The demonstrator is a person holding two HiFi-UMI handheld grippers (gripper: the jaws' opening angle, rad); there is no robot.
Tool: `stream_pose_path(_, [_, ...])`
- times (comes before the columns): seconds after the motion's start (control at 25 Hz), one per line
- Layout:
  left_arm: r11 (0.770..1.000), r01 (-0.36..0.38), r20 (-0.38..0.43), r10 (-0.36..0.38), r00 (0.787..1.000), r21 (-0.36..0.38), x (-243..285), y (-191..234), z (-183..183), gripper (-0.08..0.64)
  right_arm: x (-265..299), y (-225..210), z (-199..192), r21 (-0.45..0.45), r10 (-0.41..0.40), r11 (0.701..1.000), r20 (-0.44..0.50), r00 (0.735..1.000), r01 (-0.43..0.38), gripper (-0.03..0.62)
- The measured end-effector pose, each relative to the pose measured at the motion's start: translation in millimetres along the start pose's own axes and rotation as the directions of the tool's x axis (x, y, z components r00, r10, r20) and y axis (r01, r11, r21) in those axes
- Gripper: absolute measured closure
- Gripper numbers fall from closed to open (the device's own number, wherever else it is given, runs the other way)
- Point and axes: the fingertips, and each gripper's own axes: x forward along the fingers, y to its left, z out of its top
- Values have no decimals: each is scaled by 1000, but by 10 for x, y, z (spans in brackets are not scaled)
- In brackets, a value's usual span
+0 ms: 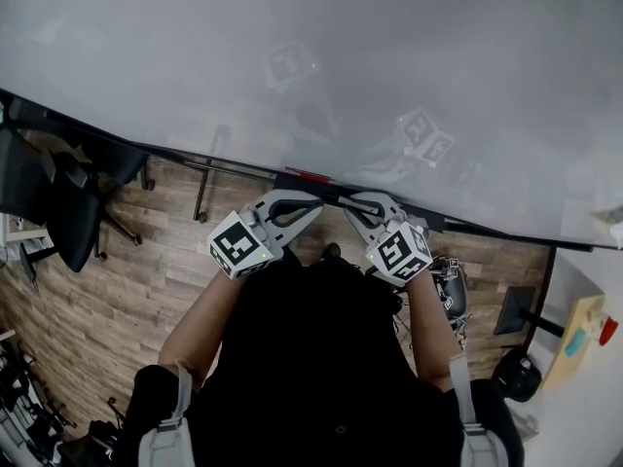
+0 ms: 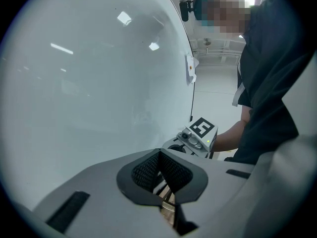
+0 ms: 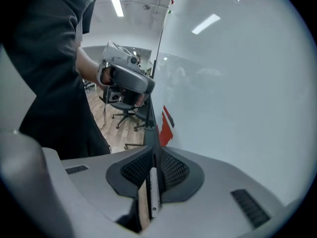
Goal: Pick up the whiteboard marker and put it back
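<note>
The marker (image 3: 153, 191), white-barrelled, sits between the jaws of the right hand-held gripper (image 3: 154, 155). The jaws stand close on either side of it and seem to pinch it. Its long axis runs along the jaws and along the tray (image 3: 150, 115), the dark ledge under the whiteboard (image 3: 233, 83). It lies right over the tray, so any move now is a short one, up off the tray or down onto it. I cannot tell whether the marker's weight rests on the tray or hangs in the grip.

The left hand-held gripper (image 2: 159, 155) is closed, its pads meeting at the tips with nothing between them. It hangs at the tray just beside the right one, tip facing tip in the head view, and is the farther of the two from the marker.

Further along the tray from the right gripper sits a red block (image 3: 166, 125), clear of the marker. Chairs (image 1: 58, 202) stand on the floor below the tray's left part, well apart.
</note>
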Motion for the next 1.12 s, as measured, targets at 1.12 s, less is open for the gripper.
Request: stream_pose_path(1.12, [996, 85, 147, -81, 986, -27, 404, -374, 798, 548, -2098, -455, 661, 327, -153, 935, 725, 671, -139, 571])
